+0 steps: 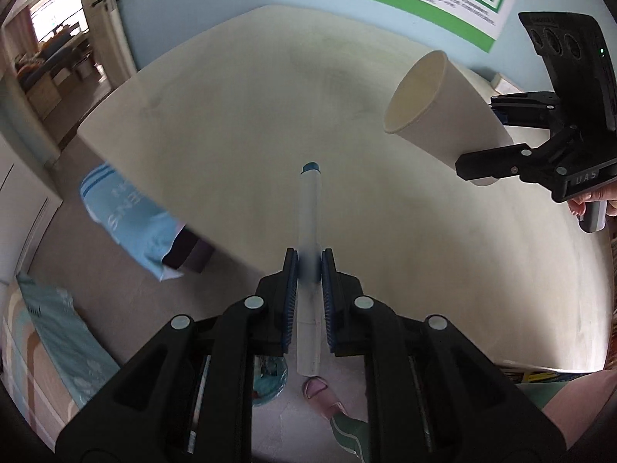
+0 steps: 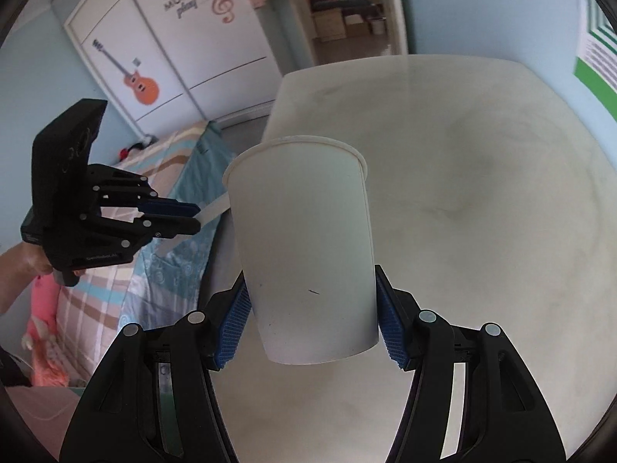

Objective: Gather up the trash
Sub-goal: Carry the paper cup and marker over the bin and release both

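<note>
Left gripper [image 1: 309, 270] jaws are pinching a white marker [image 1: 308, 231], its blue cap pointing ahead over the table [image 1: 231, 115]. Right gripper [image 2: 312, 308] jaws are clamping a paper cup [image 2: 304, 239], rim forward.

left gripper [image 1: 308, 266]: tilted steeply downward, jaws clamped on a thin marker [image 1: 308, 231]
right gripper [image 2: 312, 308]: tilted downward, blue pads pressing both sides of a paper cup [image 2: 304, 247]

White paper cup [image 2: 304, 254] and blue-tipped white marker [image 1: 308, 231], both aloft above the table [image 1: 231, 123].
</note>
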`<state>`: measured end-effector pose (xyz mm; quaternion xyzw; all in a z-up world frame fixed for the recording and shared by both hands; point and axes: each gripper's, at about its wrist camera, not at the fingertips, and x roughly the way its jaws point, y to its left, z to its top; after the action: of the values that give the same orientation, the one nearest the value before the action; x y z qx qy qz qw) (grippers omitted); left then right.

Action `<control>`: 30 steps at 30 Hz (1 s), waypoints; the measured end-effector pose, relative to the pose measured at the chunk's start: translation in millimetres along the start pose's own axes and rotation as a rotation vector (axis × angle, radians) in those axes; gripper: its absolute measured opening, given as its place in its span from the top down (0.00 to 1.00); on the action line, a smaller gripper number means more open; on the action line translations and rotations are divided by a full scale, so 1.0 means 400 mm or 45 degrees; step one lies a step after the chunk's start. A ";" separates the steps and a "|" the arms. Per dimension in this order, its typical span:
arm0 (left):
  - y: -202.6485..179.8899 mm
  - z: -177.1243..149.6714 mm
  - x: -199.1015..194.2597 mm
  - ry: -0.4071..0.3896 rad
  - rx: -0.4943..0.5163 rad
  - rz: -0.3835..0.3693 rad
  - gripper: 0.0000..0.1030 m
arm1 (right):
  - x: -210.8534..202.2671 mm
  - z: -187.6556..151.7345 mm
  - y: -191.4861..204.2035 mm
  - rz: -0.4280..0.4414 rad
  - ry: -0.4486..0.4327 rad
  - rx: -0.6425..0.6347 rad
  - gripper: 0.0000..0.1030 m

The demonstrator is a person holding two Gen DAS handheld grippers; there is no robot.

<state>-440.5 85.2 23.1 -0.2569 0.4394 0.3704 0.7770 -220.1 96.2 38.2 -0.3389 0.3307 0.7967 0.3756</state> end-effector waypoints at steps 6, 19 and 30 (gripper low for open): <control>0.222 -0.214 0.018 0.123 -0.209 0.037 0.89 | 0.244 0.091 0.211 0.156 0.120 -0.082 0.41; 0.428 -0.526 0.313 0.421 -0.479 -0.059 0.89 | 0.787 0.015 0.390 0.214 0.563 0.020 0.41; 0.470 -0.599 0.442 0.519 -0.486 -0.039 0.51 | 0.940 -0.083 0.357 0.170 0.685 0.075 0.26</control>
<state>-649.1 85.2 -260.4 -0.4743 0.5050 0.3753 0.6158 -511.3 139.7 -237.5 -0.5045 0.4631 0.6913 0.2306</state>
